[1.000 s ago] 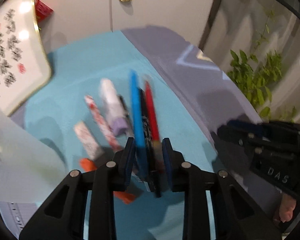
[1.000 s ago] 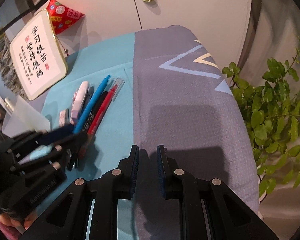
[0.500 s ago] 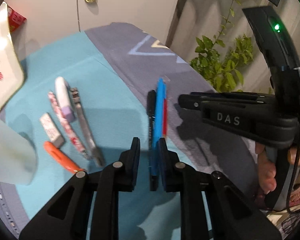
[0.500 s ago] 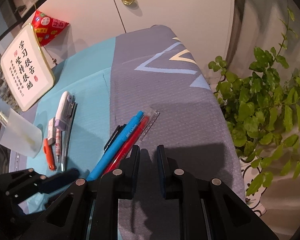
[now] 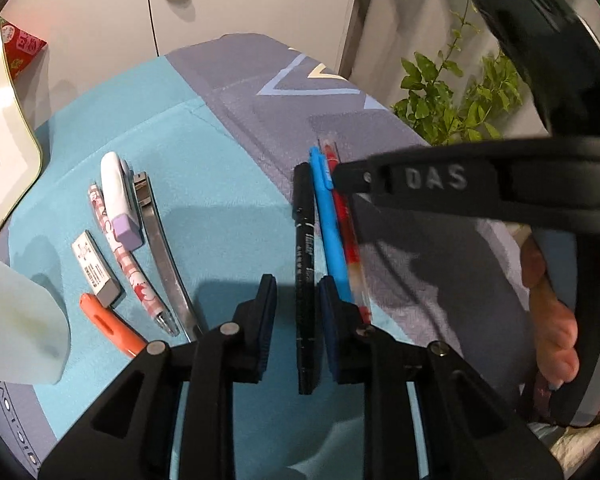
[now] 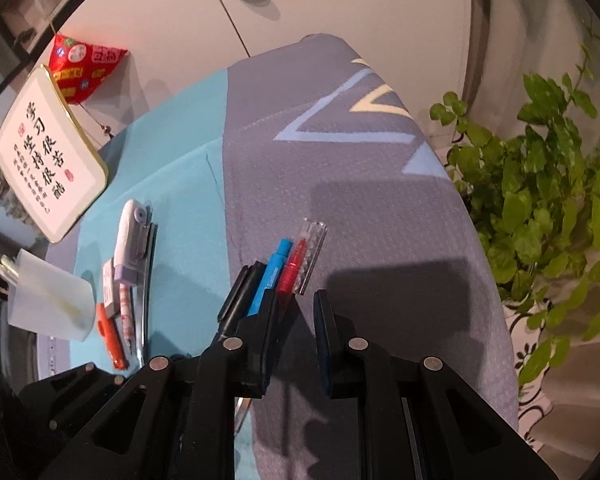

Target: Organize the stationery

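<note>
In the left view, the left claw (image 5: 297, 312) is seen nearly pressed together, its jaws just closing around the thin black pen (image 5: 304, 264), though a firm pinch cannot be told. The smooth blue pen (image 5: 330, 224) and red pen (image 5: 346, 232) are laid beside it on the soft table (image 5: 228, 208); the eraser (image 5: 96, 268) and others are left unsorted. In the right view, the right claw (image 6: 296, 320) is held nearly shut, pinching nothing.

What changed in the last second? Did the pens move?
The black pen, blue pen and red pen moved rightward with the left gripper, away from the other stationery, to the seam of teal and grey cloth. Its jaws have just been closing; the black pen lies between them, not visibly pinched. The right gripper neared the pens, empty. The correction tape, eraser and patterned pen stayed put.
</note>
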The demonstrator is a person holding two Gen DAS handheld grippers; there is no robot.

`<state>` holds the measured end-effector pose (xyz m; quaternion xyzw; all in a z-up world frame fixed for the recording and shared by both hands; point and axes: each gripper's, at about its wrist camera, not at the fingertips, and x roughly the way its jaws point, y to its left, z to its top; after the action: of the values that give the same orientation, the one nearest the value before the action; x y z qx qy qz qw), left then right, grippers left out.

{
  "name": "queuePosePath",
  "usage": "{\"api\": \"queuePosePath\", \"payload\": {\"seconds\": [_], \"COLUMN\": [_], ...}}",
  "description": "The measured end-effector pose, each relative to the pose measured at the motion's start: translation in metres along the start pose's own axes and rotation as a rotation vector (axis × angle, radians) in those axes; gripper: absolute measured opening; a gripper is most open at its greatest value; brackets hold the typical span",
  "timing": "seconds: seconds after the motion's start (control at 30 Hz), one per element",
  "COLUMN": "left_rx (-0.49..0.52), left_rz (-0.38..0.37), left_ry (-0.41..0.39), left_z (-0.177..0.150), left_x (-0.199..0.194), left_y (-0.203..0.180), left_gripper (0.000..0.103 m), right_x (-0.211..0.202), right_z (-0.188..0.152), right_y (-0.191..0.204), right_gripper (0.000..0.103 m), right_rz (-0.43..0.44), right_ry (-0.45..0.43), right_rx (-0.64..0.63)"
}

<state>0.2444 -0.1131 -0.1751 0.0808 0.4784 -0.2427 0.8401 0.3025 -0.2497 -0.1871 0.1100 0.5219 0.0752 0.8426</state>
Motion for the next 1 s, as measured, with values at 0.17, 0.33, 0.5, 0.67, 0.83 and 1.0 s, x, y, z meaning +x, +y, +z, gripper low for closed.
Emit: {"api": "queuePosePath", "payload": {"seconds": [0.17,0.33,0.5,0.67,0.83,1.0], "left_rx": [-0.008,-0.053,-0.04,-0.053,-0.013,-0.027], "left_rz": [0.025,0.037,0.023,0.03,0.092,0.107], "left_ry": [0.006,0.014,0.049,0.013,-0.014,-0.001], "left_z": [-0.011,-0.019,-0.026,-0.013,0.013,0.025], "left_x": [-0.006,-0.013,-0.019,-0.016,-0.006,0.005], "left_y": [0.005,0.016,0.014,0.011,0.007,0.016], "left_gripper": [0.019,0.009,0.008,0.031,0.033,0.032], "right_x": [0.007,0.012,0.005,-0.007,-0.01,-0.014], "right_z": [0.007,0.008,-0.006,-0.023,-0.022,-0.011], "right_y": [0.004,0.016,0.016,0.016,0.012,0.003], "right_gripper": [0.016,0.016,0.015,0.015,0.019,0.041], "right_rz": [-0.018,-0.051,0.006,-0.029,-0.041,-0.045], "right_ry": [0.016,0.002,0.032,0.067,0.069,0.028], "right_rx": [-0.022,-0.083,-0.153,-0.243,-0.223,-0.15]}}
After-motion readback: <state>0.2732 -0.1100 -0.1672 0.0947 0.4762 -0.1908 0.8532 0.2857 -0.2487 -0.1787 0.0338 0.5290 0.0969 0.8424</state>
